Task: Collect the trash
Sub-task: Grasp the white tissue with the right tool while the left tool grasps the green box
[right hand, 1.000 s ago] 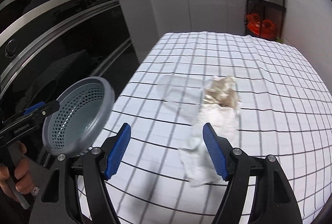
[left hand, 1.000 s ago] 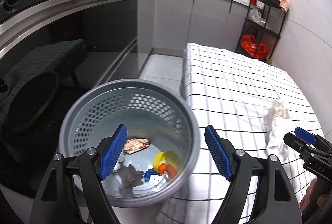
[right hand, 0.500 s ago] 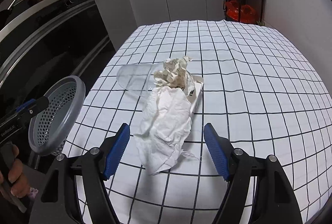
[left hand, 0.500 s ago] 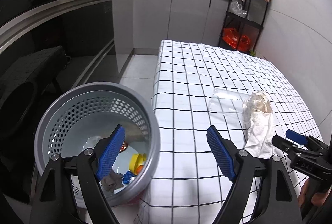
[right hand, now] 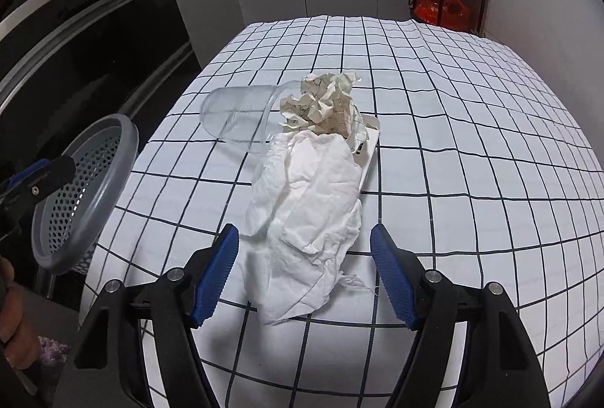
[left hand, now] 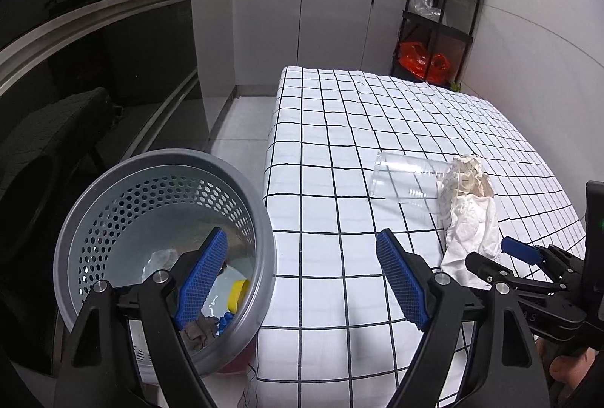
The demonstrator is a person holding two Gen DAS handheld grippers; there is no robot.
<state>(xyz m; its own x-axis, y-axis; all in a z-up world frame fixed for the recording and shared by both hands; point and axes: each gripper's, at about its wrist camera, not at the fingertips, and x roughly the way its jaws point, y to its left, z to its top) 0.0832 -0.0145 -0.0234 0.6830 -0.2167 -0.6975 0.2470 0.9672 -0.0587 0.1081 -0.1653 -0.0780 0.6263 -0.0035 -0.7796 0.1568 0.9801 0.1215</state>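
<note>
On the checked tablecloth (right hand: 453, 128) the trash lies in a cluster: white tissue (right hand: 309, 204) nearest, clear cup (right hand: 238, 113) on its side, crumpled paper (right hand: 321, 102) behind, possibly a flat card beneath. Right gripper (right hand: 304, 275) has just been closing, tissue's near end between its jaws, pads apart from it. Left gripper (left hand: 302, 275) spread, empty, straddling the rim of the grey bin (left hand: 94, 189).

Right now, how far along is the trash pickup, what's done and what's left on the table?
Done: several scraps already lie in the grey bin.

In hand: nothing is gripped. The right gripper has just been closing, its jaws either side of the near end of the white tissue, pads not pressing on it. The left gripper is open and empty.

Left: tissue, crumpled paper, clear cup.
</note>
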